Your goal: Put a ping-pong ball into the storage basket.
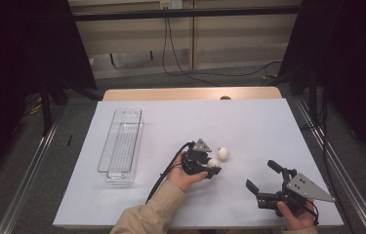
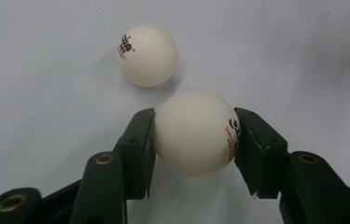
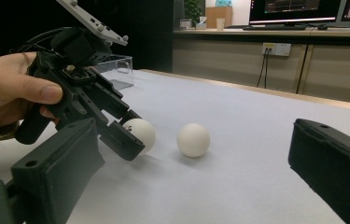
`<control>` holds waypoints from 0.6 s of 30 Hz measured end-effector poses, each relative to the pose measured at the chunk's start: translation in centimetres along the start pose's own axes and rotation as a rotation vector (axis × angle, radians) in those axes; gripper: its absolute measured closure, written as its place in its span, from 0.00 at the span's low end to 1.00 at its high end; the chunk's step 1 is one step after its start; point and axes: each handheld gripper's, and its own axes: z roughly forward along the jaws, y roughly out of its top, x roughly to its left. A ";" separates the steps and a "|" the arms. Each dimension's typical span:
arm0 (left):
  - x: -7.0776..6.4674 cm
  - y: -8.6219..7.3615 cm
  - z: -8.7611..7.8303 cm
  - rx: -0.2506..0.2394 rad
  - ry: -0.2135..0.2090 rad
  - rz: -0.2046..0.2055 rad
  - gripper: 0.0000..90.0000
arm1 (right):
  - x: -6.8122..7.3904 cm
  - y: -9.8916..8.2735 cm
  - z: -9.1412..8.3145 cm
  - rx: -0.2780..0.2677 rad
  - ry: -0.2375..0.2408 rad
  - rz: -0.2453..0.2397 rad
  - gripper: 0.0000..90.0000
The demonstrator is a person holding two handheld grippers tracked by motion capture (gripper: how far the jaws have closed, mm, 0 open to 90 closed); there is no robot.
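Observation:
Two white ping-pong balls lie near the middle of the white table. My left gripper is shut on the nearer ball, both black pads pressed on its sides, low over the table. The second ball rests loose on the sheet just beyond it. My right gripper stands open at the front right, its jaws wide apart with nothing between them, pointed toward the left gripper.
A clear plastic bin stands lengthwise on the left part of the table, seen also as the clear bin behind the left hand. The white sheet covers the tabletop; a wooden edge runs along the far side.

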 end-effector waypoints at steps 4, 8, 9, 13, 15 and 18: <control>-0.1 0.1 -0.3 -0.003 -0.006 0.003 0.57 | 0.0 0.0 0.0 0.000 0.001 0.000 0.02; 0.0 0.0 -0.6 -0.003 -0.009 -0.002 0.57 | 0.0 0.0 0.0 0.000 0.002 0.000 0.02; 0.1 0.0 -0.6 -0.002 -0.012 -0.001 0.57 | 0.1 0.0 0.0 0.000 0.002 0.000 0.02; 0.2 0.0 -0.9 -0.003 -0.010 -0.004 0.57 | 0.1 0.0 0.0 0.001 0.002 -0.001 0.02; 0.2 0.0 -1.0 -0.003 -0.008 -0.004 0.57 | 0.1 0.0 0.0 0.000 0.001 -0.001 0.02; 0.3 0.0 -1.2 -0.003 -0.005 -0.007 0.57 | 0.0 0.0 0.0 0.000 0.000 0.000 0.02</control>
